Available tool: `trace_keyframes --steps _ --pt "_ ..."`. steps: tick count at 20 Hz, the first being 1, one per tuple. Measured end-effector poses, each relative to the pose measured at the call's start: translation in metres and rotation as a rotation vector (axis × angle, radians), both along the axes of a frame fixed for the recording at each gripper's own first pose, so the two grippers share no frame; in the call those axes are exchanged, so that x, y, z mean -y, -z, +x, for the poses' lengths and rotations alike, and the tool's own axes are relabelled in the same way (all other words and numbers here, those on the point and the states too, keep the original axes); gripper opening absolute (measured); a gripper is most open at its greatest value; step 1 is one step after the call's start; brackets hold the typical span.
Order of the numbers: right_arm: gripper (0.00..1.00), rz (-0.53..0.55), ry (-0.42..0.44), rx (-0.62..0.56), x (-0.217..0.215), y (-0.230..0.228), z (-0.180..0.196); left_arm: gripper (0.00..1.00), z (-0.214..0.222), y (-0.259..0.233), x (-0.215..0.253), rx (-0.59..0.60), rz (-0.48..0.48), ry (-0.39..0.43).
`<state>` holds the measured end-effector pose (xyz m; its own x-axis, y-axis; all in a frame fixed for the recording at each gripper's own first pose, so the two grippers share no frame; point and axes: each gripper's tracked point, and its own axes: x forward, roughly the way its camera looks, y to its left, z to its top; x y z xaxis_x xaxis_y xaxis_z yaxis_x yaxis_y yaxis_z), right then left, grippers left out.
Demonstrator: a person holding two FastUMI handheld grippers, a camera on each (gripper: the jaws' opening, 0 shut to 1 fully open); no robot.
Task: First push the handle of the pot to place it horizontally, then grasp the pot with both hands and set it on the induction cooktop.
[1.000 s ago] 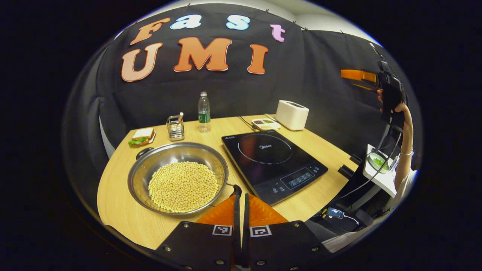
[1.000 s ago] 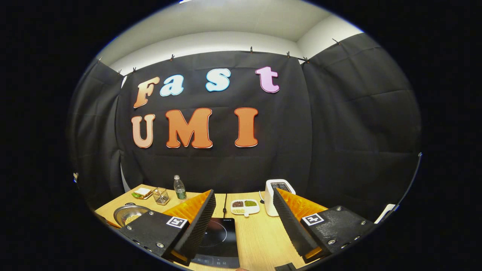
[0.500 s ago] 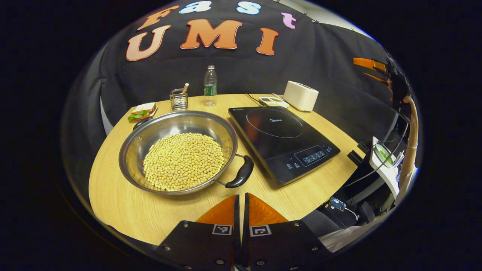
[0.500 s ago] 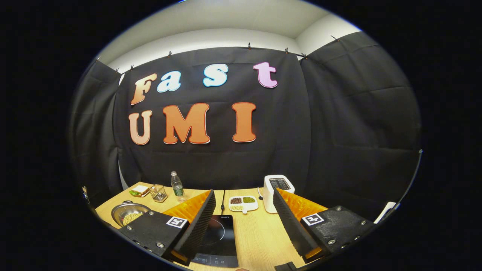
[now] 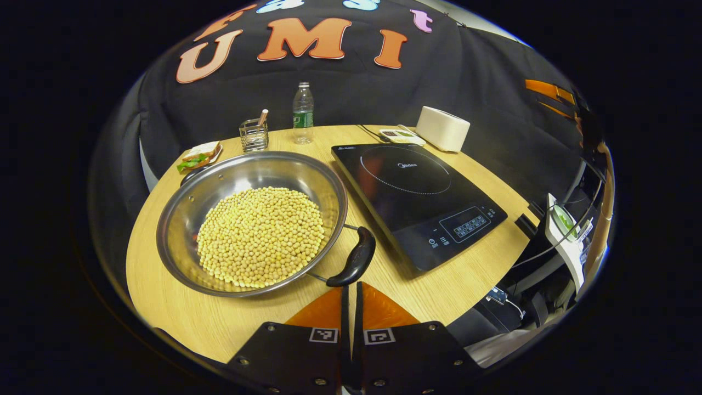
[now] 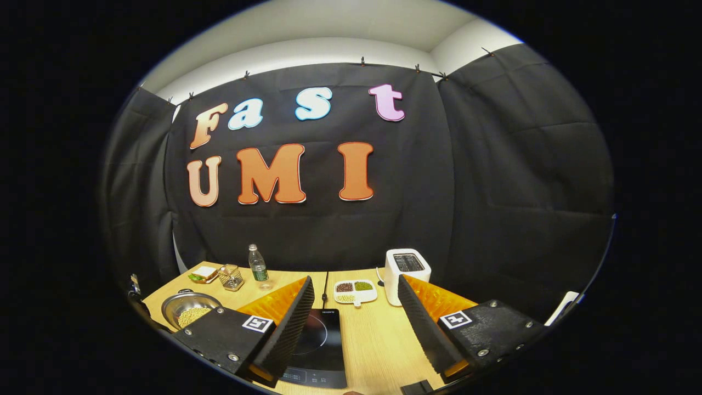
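Note:
A wide steel pot (image 5: 241, 175) full of yellow soybeans sits on the wooden table, left of the black induction cooktop (image 5: 417, 192). Its near black handle (image 5: 354, 259) points toward the table's front edge, angled to the cooktop side. My left gripper (image 5: 351, 289) is shut and empty, its tips just short of that handle. My right gripper (image 6: 355, 280) is open and held high above the table; the pot (image 6: 181, 302) and cooktop (image 6: 321, 343) lie below it. The same gripper (image 5: 548, 90) appears far right, held by a raised arm.
Along the back of the table (image 5: 439, 285) stand a sandwich (image 5: 198, 156), a wire utensil holder (image 5: 253, 134), a water bottle (image 5: 303, 112), a divided dish of beans (image 5: 399, 135) and a white toaster (image 5: 443, 128). A side stand with cables (image 5: 565, 241) is at the right.
My left gripper, still shut, has come down and forward toward the pot's near handle, so pot and cooktop look larger. The right gripper has stayed open up high, drifting only slightly.

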<state>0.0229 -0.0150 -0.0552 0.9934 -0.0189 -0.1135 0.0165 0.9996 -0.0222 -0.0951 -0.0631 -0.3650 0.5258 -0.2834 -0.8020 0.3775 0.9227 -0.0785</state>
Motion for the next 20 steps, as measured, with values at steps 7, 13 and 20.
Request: trace_keyframes --steps 7,13,20 --pt "1.0 0.014 0.022 -0.003 0.016 0.006 0.002 0.02 0.022 -0.008 0.031 0.029 -0.03 0.041" --pt "0.95 0.025 0.056 -0.015 0.036 0.013 0.004 0.02 0.033 0.002 0.046 0.0 -0.056 0.042" --pt "0.95 0.02 0.066 -0.014 0.04 0.014 0.005 0.01 0.049 0.002 0.057 0.011 -0.078 0.042"
